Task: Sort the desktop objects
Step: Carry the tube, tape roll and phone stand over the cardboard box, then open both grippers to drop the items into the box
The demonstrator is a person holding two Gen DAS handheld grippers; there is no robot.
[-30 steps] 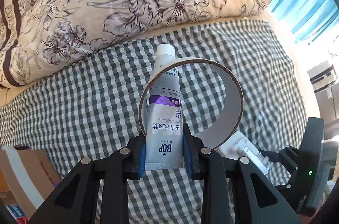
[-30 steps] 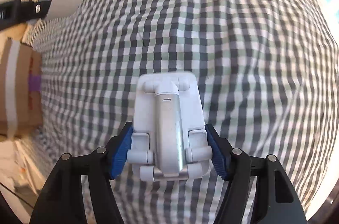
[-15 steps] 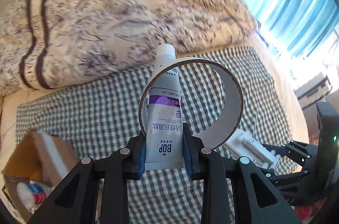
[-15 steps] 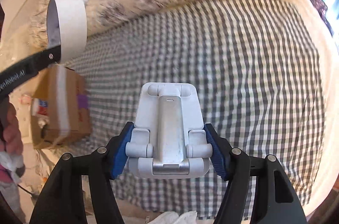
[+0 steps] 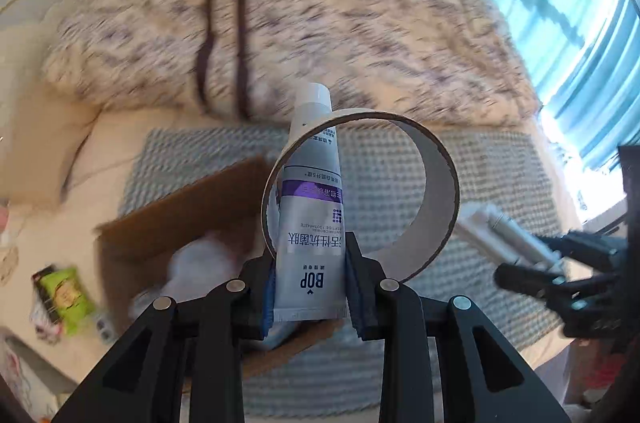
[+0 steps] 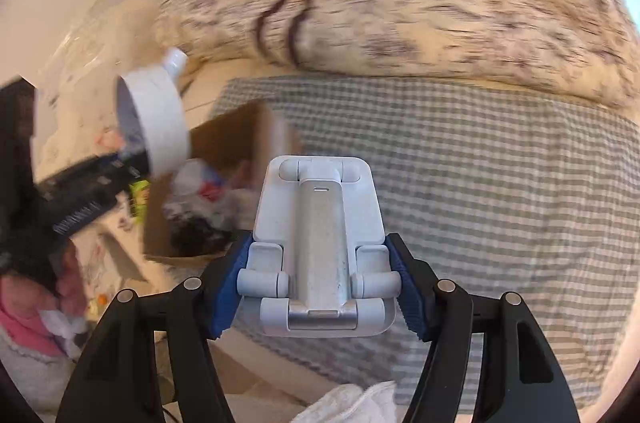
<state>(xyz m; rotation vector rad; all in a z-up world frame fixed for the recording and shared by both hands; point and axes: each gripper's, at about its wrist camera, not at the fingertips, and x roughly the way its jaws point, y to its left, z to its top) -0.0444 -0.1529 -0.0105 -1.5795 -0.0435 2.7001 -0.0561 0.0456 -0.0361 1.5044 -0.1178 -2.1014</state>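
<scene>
My left gripper [image 5: 308,281] is shut on a grey-white BOP toothpaste tube [image 5: 310,223] that stands upright through a cardboard tape ring [image 5: 434,199]. Behind and below it sits an open cardboard box [image 5: 180,219] with items inside. My right gripper [image 6: 318,283] is shut on a white folding phone stand [image 6: 320,223], held above the checked cloth [image 6: 500,191]. In the right wrist view the tape ring [image 6: 160,127] and the box [image 6: 236,139] appear at the left. The phone stand [image 5: 508,229] also shows at the right of the left wrist view.
A floral quilt [image 5: 320,35] is piled at the back of the bed. A green packet [image 5: 66,289] lies left of the box. Blue curtains [image 5: 560,23] hang at the right. A person's pink sleeve [image 6: 24,307] shows at the lower left.
Both grippers have lifted and pulled back from the checked cloth while still holding their objects. The cardboard box has come into view beneath the left gripper.
</scene>
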